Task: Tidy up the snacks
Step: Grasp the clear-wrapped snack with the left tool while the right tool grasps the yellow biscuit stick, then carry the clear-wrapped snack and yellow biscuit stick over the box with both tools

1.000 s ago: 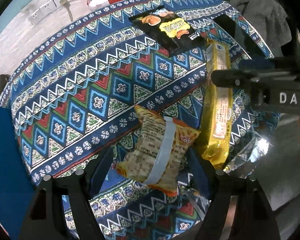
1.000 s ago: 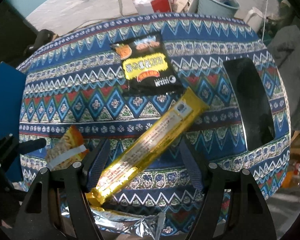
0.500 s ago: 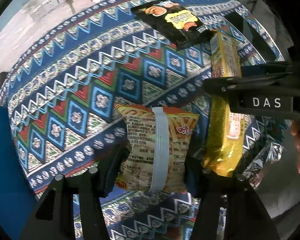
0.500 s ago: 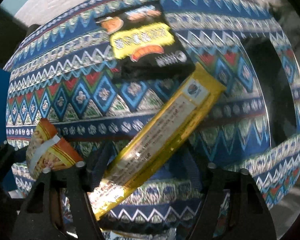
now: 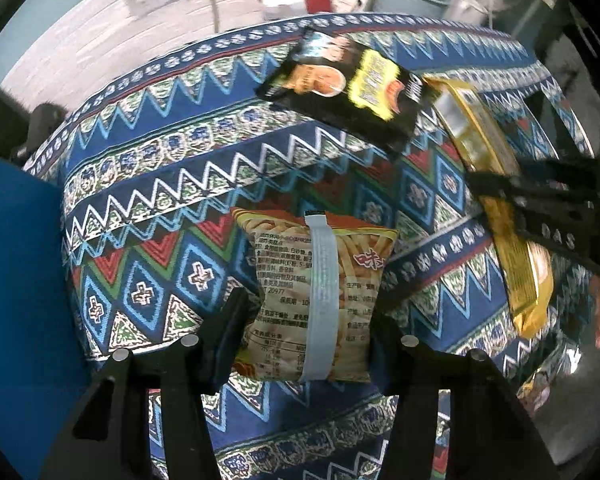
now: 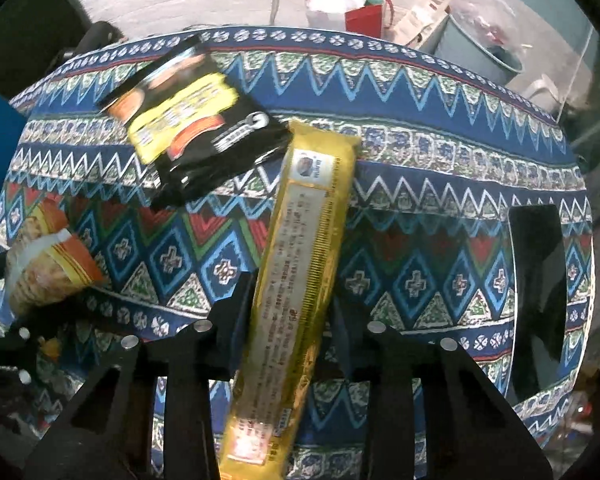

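Observation:
My left gripper (image 5: 306, 332) is shut on an orange chip bag (image 5: 316, 300) with a pale seam strip, held above the patterned tablecloth (image 5: 160, 208). My right gripper (image 6: 290, 312) is shut on a long yellow biscuit pack (image 6: 296, 280), held lengthwise between the jaws. The chip bag also shows at the left of the right wrist view (image 6: 44, 264), and the yellow pack at the right of the left wrist view (image 5: 500, 208). A black snack packet (image 6: 196, 120) lies flat on the cloth beyond both; it also shows in the left wrist view (image 5: 352, 88).
A dark rectangular opening (image 6: 536, 288) sits at the cloth's right side. A blue panel (image 5: 16, 280) stands at the left. Crinkled foil (image 5: 540, 384) lies at the table's near right edge. A red bag (image 6: 360, 8) and a grey bin (image 6: 480, 44) stand on the floor beyond.
Both grippers have closed on their snacks and lifted them. The yellow pack has swung more upright in the right gripper, and the chip bag sits squarely in the left jaws.

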The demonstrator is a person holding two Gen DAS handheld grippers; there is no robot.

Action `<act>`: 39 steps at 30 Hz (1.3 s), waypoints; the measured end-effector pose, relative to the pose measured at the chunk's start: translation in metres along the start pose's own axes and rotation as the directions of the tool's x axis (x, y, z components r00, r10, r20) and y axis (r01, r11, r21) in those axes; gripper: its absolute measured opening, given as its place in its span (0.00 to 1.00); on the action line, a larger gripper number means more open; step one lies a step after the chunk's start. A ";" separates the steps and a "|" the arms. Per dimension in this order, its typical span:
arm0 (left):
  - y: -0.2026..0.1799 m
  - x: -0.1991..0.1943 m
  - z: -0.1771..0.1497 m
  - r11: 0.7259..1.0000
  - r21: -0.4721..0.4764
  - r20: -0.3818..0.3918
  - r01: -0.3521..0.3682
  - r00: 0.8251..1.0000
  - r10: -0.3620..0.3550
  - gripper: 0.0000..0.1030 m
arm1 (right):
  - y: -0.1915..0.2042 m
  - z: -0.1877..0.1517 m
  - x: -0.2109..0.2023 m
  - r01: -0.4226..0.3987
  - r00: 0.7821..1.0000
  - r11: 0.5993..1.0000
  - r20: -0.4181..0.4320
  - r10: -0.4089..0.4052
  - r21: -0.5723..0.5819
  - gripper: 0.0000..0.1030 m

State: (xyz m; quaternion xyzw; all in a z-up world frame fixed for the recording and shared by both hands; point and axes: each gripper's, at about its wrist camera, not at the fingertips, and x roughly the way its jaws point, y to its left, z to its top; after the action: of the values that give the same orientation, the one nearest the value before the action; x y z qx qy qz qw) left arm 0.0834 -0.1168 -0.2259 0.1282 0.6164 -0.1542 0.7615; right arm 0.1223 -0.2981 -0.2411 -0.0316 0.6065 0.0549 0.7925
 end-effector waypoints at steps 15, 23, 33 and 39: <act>-0.025 0.009 0.013 0.997 0.068 0.013 -0.037 0.999 0.036 0.45 | -0.015 -0.020 -0.006 0.019 1.000 1.000 -0.005 -0.019 0.023 0.30; -0.015 -0.017 0.007 0.997 0.058 0.061 -0.052 0.997 0.048 0.43 | -0.028 -0.024 -0.038 0.026 0.998 0.999 0.062 -0.028 0.025 0.30; -0.004 -0.068 -0.004 0.998 0.039 0.136 -0.044 0.990 0.039 0.43 | -0.004 -0.023 -0.079 -0.002 0.992 1.000 0.127 0.001 0.004 0.30; 0.008 -0.092 -0.013 0.999 0.023 0.170 -0.034 0.985 0.029 0.43 | 0.004 -0.011 -0.098 -0.043 0.985 0.999 0.169 0.045 -0.020 0.30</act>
State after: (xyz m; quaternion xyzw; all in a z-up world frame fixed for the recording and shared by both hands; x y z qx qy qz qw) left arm 0.0573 -0.0979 -0.1390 0.1341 0.5453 -0.1603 0.8118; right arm 0.0860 -0.3003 -0.1493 -0.0198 0.5370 0.0798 0.8395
